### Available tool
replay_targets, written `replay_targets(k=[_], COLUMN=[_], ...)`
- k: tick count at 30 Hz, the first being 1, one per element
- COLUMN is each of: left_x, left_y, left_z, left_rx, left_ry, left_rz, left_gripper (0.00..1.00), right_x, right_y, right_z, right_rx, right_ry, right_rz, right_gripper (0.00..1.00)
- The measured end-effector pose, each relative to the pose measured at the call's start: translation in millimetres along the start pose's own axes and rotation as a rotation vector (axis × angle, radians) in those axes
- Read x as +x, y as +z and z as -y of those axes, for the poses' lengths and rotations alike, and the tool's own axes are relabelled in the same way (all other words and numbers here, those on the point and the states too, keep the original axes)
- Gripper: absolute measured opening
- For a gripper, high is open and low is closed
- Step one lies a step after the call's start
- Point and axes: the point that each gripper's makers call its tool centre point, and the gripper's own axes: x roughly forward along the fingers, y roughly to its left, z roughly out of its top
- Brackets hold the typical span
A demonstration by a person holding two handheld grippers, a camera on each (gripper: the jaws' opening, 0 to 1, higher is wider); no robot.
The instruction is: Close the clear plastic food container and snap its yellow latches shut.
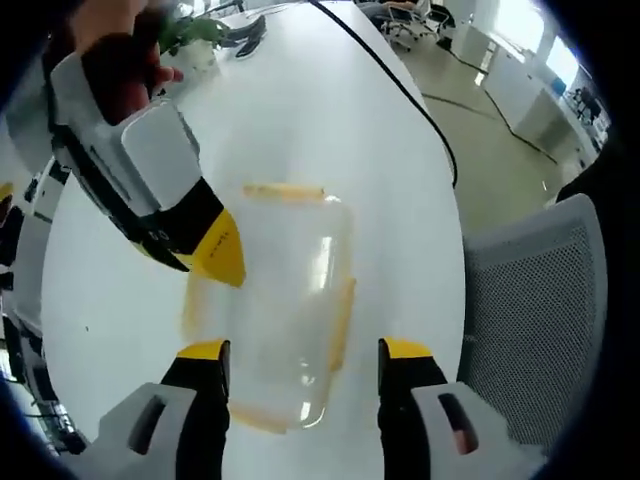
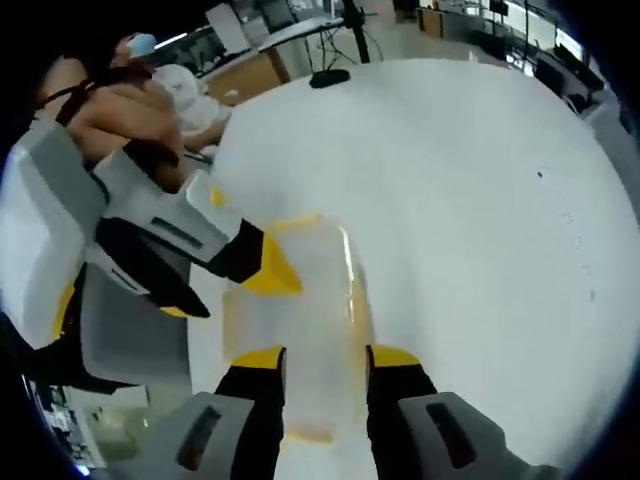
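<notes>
Nearest in the left gripper view, the left gripper shows its 2 yellow-tipped jaws spread wide, standing on either side of the near end of the clear plastic food container. The container lies flat on the white table, lid down on it. Yellow latches run along its edges: one at the far end, one on the right side, and one at the near end. The jaws hold nothing; whether they touch the container's sides cannot be told.

The right gripper comes in from the upper left of that view, its yellow tip at the container's left edge, a hand gripping it behind.

In the right gripper view, the right gripper has its 2 jaws parted over the near end of the container, pinching nothing. The left gripper reaches in from the left, its tip against the container's left side.

Farther out, a grey mesh chair stands right of the table, and a black cable crosses the table's far part. A green plant sits at the far left.
</notes>
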Motion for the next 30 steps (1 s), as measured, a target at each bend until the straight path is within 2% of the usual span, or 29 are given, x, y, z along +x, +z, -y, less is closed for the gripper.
replay_targets(k=[4,8,12,20,25,30], left_x=[-1.6,-2.6,-3.1,-2.8,-3.8,-4.8], left_y=[-1.2,-3.3,-4.4,-10.9,-14.0,-15.3], left_z=[1.7,-1.6,-6.1,-12.1,-17.0,-27.8], left_rx=[-0.014,-0.002,-0.025,0.0,0.006,-0.006], left_ry=[-0.022,-0.028,-0.044,-0.057,-0.079,-0.087], left_rz=[0.011,0.013,0.021,0.006,0.012,0.033], left_gripper=[0.63,0.64,0.63,0.64,0.65,0.67], right_x=[-0.9,-0.9,-0.1,2.2,2.2,4.5], right_y=[-4.5,-5.7,-6.8,-15.3,-15.0,-18.5], right_z=[-2.7,-9.8,-13.7,-18.5,-20.5,-24.8], right_rx=[-0.041,-0.043,-0.05,-0.073,-0.067,-0.071], right_ry=[-0.038,-0.048,-0.064,-0.097,-0.11,-0.119], right_rz=[-0.019,-0.013,-0.006,-0.027,-0.004,0.012], right_gripper=[0.38,0.39,0.42,0.53,0.59,0.59])
